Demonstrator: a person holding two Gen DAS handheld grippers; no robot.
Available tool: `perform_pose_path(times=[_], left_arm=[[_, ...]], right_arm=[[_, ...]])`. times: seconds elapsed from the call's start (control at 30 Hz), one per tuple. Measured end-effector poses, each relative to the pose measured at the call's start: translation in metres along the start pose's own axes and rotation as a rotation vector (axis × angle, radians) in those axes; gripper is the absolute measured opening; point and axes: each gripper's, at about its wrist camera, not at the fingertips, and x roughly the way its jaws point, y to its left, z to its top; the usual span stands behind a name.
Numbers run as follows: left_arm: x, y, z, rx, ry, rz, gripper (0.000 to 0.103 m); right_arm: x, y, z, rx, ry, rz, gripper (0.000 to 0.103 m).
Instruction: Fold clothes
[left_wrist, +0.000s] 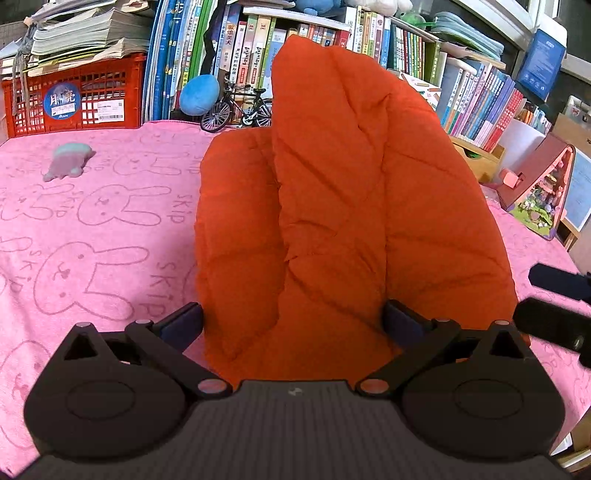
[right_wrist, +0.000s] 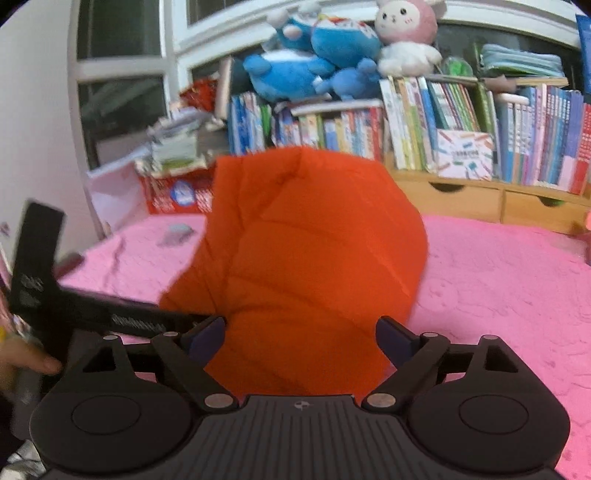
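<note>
Left wrist view: pink towel (left_wrist: 92, 229) with rabbit outlines covers the whole work surface. On it, dead centre, the orange padded garment (left_wrist: 351, 206), quilted, bunched into tall folds that block most of the bookshelf (left_wrist: 258, 48) behind. Red crate (left_wrist: 77, 92) far left, paper stacks on top. Blue plush ball (left_wrist: 198, 94) and toy bicycle (left_wrist: 236, 109) at the towel's far edge, just left of the garment. Small grey-green toy (left_wrist: 68, 160) lies alone on the towel, well apart from the garment. House-shaped model (left_wrist: 543, 188) at right, partly cut off.

Left gripper (left_wrist: 295, 317): jaws spread wide, garment's near end between them; whether the pads touch cloth is hard to tell. The right gripper's black fingers enter at the right edge, cropped.

Right wrist view, blurred: garment (right_wrist: 310, 251) again fills the middle, hiding the shelf's lower books. Plush toys (right_wrist: 332, 48) piled on top of the shelf. Right gripper (right_wrist: 301, 339): jaws spread, cloth lying between the pads with no visible pinch. The left gripper's black frame crosses the lower left; a fingertip (right_wrist: 48, 365) shows beside it, rest of the hand out of frame.
</note>
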Motion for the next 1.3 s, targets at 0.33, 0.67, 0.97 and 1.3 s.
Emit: perform_pose_path(times=[0.33, 0.67, 0.97, 1.3], left_arm=[[-0.002, 0.002, -0.003, -0.001, 0.016, 0.001, 0.103], [0.006, 0.014, -0.004, 0.002, 0.034, 0.02, 0.103], [0.011, 0.021, -0.006, -0.02, 0.062, -0.005, 0.103], [0.016, 0.013, -0.012, -0.008, 0.078, -0.036, 0.103]], right_arm=[[0.083, 0.013, 0.106, -0.221, -0.032, -0.004, 0.083], [0.232, 0.047, 0.104, -0.357, 0.246, -0.065, 0.082], [0.248, 0.043, 0.09, -0.322, 0.279, -0.054, 0.083], [0.113, 0.023, 0.083, -0.308, 0.077, -0.025, 0.096]])
